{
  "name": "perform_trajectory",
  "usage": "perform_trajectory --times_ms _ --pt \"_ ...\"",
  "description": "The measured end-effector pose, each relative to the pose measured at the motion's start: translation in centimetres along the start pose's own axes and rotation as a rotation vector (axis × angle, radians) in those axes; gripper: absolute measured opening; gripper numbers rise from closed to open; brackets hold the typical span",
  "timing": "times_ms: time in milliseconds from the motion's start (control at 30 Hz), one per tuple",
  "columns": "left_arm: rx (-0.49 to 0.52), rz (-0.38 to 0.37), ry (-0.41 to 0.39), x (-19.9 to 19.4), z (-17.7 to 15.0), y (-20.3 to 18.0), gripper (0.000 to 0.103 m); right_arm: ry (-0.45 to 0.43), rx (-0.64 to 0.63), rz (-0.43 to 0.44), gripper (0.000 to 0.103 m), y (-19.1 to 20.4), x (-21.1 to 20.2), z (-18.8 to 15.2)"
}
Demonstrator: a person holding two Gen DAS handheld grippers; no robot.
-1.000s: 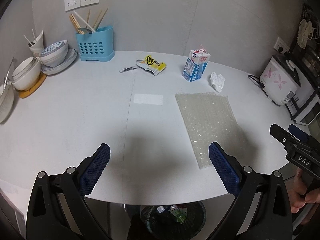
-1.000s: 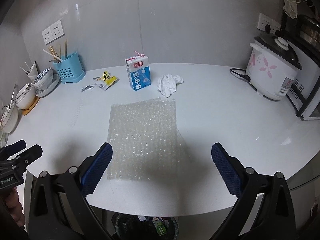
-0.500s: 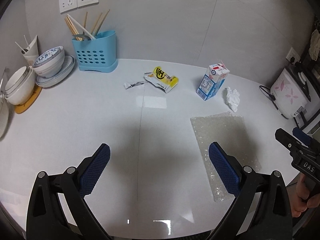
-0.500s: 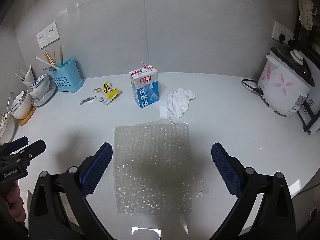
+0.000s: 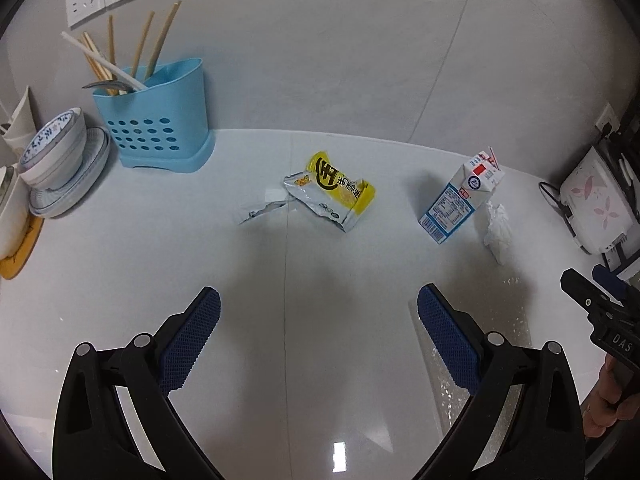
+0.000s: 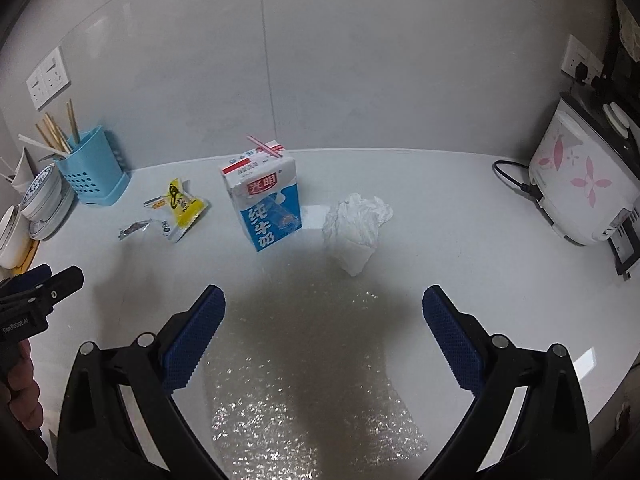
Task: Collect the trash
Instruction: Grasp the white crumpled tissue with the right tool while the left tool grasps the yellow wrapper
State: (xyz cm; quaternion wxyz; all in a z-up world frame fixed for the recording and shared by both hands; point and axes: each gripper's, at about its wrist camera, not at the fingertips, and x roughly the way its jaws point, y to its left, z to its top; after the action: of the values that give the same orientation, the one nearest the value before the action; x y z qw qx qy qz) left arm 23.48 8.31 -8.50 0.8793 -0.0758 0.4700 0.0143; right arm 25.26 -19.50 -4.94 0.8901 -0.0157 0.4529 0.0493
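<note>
Both grippers hover jaws wide apart, gripping nothing: left gripper point(image 5: 318, 322) low in frame, crinkled yellow wrapper point(image 5: 334, 190) at centre; right gripper point(image 6: 323, 320) over glinting bubble wrap point(image 6: 312, 384), boxy milk carton point(image 6: 266, 196) and crumpled tissue point(image 6: 356, 228) mid-frame on the glossy white counter point(image 6: 460, 216).

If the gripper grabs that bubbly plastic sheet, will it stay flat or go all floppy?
Probably floppy: the bubble wrap sheet is thin, see-through and lies limp on the counter. It looks very light, so a push may slide it rather than lift it. Its edge sits flat, so the open right gripper may struggle to get under it.
</note>
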Motion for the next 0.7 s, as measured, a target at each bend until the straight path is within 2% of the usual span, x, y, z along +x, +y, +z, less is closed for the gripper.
perform_trajectory --times_ms 367,700 --pt "0.064 -0.024 0.040 9.9 5.2 0.4 0.097 0.089 0.112 -0.067 0.095 -4.2 8.0 3.7" --pt "0.131 -0.037 0.068 15.5 7.8 -0.5 0.097 0.165 0.201 -0.052 0.093 -6.8 13.7 5.3"
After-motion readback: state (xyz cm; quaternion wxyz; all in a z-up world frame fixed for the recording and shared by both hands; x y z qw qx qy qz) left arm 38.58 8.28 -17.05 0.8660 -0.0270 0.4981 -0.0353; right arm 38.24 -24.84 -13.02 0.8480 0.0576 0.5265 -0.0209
